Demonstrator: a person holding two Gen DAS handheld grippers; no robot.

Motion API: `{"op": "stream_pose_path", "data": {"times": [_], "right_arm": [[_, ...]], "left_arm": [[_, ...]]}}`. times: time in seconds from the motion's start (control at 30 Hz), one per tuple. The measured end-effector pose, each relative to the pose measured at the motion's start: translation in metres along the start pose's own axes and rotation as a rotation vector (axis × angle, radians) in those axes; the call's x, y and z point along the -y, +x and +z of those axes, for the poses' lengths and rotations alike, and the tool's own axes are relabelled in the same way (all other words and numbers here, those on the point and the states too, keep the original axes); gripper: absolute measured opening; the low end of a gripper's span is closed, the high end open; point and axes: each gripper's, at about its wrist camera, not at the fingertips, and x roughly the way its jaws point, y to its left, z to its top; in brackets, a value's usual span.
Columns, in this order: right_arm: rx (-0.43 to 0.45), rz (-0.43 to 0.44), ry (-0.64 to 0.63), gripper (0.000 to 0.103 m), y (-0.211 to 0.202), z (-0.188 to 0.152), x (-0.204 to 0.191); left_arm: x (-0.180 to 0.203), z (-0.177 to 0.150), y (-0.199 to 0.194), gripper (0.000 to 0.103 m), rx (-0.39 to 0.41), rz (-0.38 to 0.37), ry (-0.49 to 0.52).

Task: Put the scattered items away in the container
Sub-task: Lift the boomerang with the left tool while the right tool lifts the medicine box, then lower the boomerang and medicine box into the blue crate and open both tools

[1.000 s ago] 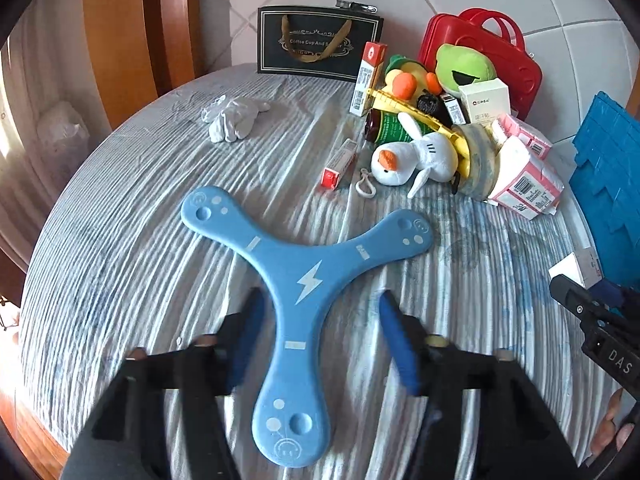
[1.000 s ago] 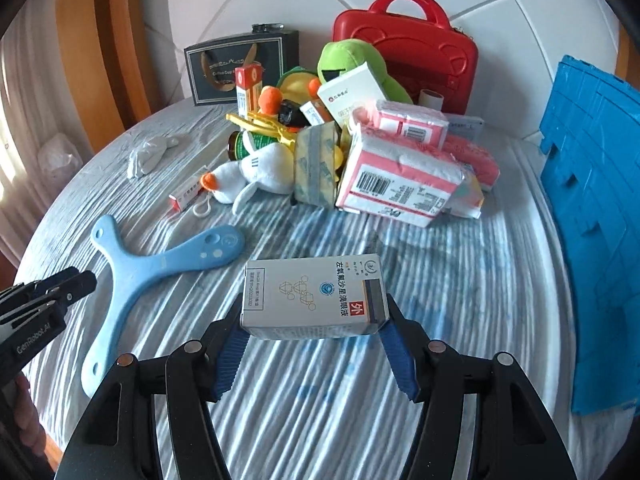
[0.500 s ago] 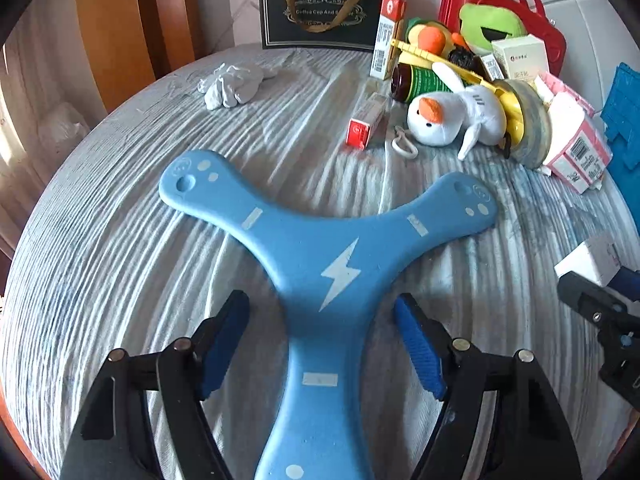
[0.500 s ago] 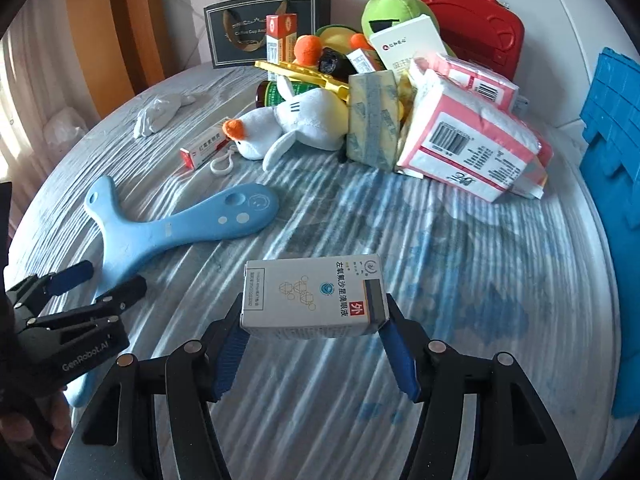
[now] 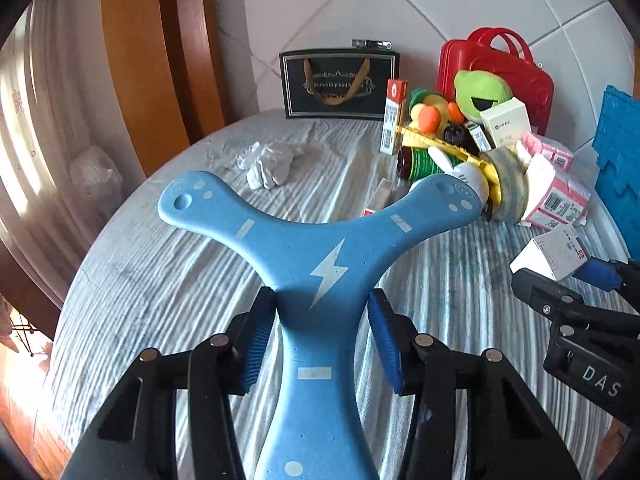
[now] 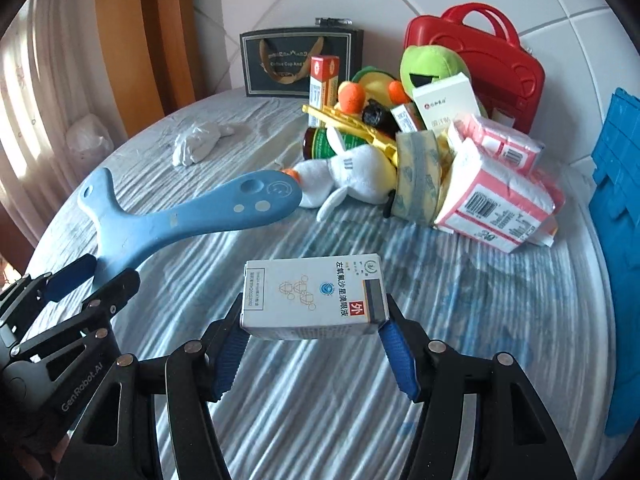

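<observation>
A blue three-armed boomerang (image 5: 320,264) with a white lightning bolt sits between the blue pads of my left gripper (image 5: 320,296). Its jaws are closing and both pads touch its near arm. In the right wrist view the boomerang (image 6: 192,220) hangs tilted above the striped cloth, held by the left gripper (image 6: 80,280). My right gripper (image 6: 314,320) is shut on a white medicine box (image 6: 312,296), carried above the table. That box (image 5: 548,252) also shows at the right of the left wrist view. A blue crate (image 6: 616,240) stands at the far right.
A pile at the back right holds a white plush duck (image 6: 352,180), a green plush frog (image 6: 432,68), a tape roll (image 6: 416,176), pink tissue packs (image 6: 500,204) and a red case (image 6: 480,52). A black gift bag (image 6: 296,60) and a white glove (image 6: 196,144) lie further left.
My left gripper has narrowed onto the boomerang's near arm, and the boomerang has risen off the cloth and tilted. The right gripper has shifted sideways, still holding the white box.
</observation>
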Motion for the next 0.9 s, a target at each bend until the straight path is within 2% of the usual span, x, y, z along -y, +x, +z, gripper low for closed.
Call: {"op": "stream_pose_path", "data": {"times": [0.2,0.5,0.7,0.9], "right_arm": [[0.099,-0.027,-0.005,0.062,-0.048,0.029,0.0],[0.305,-0.152,0.04,0.062,-0.154,0.069,0.042],[0.437,-0.271,0.075,0.062,-0.233,0.077,0.092],[0.531,-0.415,0.144,0.062,-0.308,0.071,0.165]], "left_arm": [[0.003,0.034,-0.042,0.047,0.087,-0.01,0.006],[0.051,0.086,-0.119,0.047,0.253,-0.116,0.046],[0.119,0.116,-0.176,0.047,0.367,-0.232,0.106],[0.218,0.134,-0.23,0.047,0.445,-0.34,0.175]]}}
